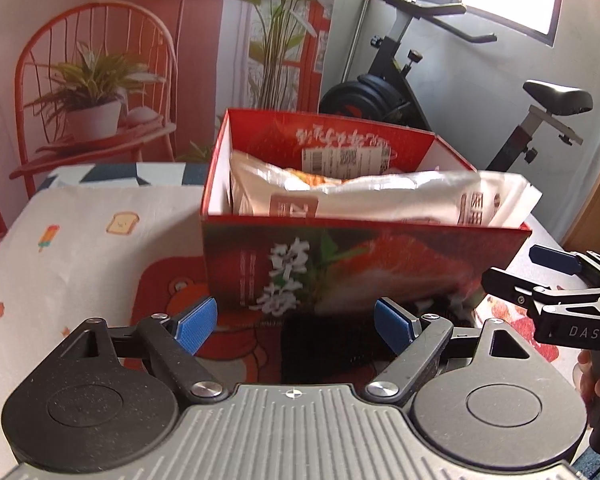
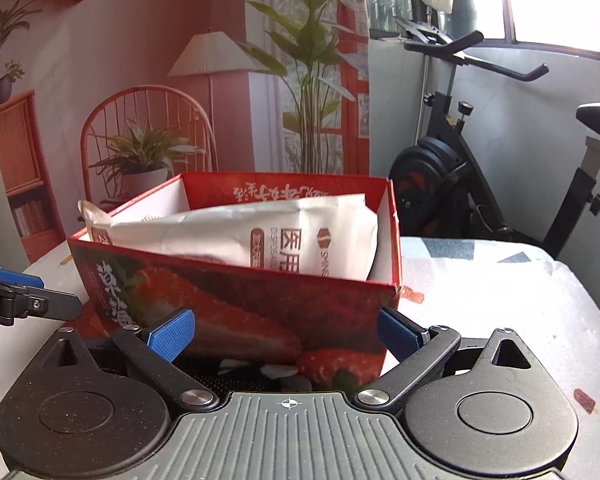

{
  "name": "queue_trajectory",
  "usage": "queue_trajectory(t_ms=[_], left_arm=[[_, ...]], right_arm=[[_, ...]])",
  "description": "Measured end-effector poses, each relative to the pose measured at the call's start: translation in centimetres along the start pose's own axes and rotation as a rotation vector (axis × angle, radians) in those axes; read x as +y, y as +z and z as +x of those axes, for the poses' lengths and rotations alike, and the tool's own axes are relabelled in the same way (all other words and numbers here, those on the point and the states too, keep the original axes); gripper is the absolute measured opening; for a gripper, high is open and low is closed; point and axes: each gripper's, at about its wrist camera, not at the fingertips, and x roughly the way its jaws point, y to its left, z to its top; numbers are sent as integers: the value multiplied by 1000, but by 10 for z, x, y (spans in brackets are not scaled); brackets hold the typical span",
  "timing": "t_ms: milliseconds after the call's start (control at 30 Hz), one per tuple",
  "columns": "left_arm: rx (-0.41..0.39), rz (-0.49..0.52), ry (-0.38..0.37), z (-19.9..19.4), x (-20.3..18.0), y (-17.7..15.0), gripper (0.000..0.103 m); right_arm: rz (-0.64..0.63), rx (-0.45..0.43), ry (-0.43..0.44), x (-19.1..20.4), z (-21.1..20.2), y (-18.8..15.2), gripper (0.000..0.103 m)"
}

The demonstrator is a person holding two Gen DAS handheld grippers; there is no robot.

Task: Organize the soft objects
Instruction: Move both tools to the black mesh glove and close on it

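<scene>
A red strawberry-print box [image 1: 340, 264] [image 2: 240, 300] stands open-topped on the table. White soft packs [image 1: 400, 196] [image 2: 260, 232] lie inside, leaning over its rim. My left gripper [image 1: 296, 326] hovers low before the box's near wall, open, nothing pressed by its blue pads [image 1: 198, 328]. My right gripper [image 2: 284, 334] is open too, its pads apart on either side of the box's near corner without touching it. Each gripper shows in the other's view: the right one [image 1: 516, 268] and the left one [image 2: 56, 292]. A dark patch [image 1: 332, 340] lies in front of the box; I cannot tell what it is.
A cartoon-print tablecloth [image 1: 80, 240] [image 2: 480, 300] covers the table. An exercise bike [image 1: 420, 92] [image 2: 452, 168] stands behind at the right. A printed backdrop with a chair and plants hangs behind the table. A hand [image 1: 596, 376] holds the right gripper's handle.
</scene>
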Motion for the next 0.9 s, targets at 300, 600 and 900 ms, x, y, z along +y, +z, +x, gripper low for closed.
queue_trajectory(t_ms=[300,600,900], left_arm=[[82,-62,-37,44,10,-15,76],[125,-120,-79,74,20,-27,57],[127,-113,-121,75,20,-36,36]], right_arm=[[65,93,8,3,36,-29,85],[136,127,-6,3,59,-49,77],[146,127,-1,10,61,-58,57]])
